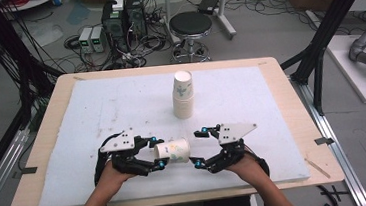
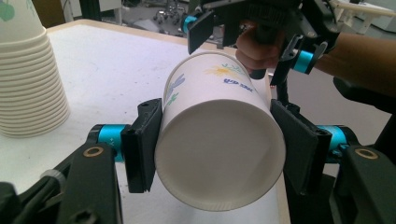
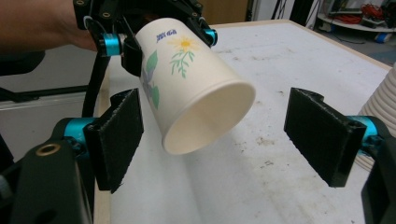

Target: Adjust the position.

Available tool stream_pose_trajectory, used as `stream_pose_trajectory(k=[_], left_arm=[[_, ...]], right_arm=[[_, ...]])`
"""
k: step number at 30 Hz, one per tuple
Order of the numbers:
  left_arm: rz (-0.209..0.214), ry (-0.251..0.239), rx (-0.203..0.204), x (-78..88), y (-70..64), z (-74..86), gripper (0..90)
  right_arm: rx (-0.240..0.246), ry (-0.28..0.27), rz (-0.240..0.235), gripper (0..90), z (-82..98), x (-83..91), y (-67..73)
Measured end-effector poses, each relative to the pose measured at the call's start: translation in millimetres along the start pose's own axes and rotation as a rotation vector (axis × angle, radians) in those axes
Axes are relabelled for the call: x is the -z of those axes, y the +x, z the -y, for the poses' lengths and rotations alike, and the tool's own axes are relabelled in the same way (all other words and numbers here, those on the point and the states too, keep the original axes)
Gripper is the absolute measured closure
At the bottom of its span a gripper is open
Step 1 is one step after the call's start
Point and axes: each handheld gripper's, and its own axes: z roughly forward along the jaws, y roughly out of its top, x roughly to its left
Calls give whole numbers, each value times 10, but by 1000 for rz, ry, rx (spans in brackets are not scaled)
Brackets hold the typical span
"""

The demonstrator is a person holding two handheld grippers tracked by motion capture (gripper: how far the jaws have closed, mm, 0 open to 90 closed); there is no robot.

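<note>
Cup pulled off: left gripper (image 1: pixel 156 154) pinches one paper cup (image 1: pixel 172 151) sideways, clear of the cup stack (image 1: pixel 183 95) beyond it. Right gripper (image 1: pixel 198 148) stands spread at the cup's mouth, not touching; handover or placement looks left.

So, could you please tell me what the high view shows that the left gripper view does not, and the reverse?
The high view alone takes in the whole white mat, the black stool beyond the table and the left gripper from outside.

The left gripper view alone shows the held paper cup bottom-on, both pads pressed to its sides.

Both show that cup, the stack of cups and the right gripper, its jaws open.
</note>
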Motion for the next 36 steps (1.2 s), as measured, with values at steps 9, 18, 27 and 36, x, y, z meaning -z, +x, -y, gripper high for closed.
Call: stream_pose_trajectory(k=[9,18,27,36], left_arm=[[37,-42,-23,32,-39,-31,373],[104,-68,-15,3,-78,-67,366],[141,-86,-6,-39,-81,-71,365],[161,-126,21,-33,-66,-34,365]], right_arm=[[-13,22,-59,203,93,-73,-17],[-6,-12,-130,203,79,-134,25],[-27,-62,-189,227,78,-141,30],[-53,-118,-211,264,94,-110,8]])
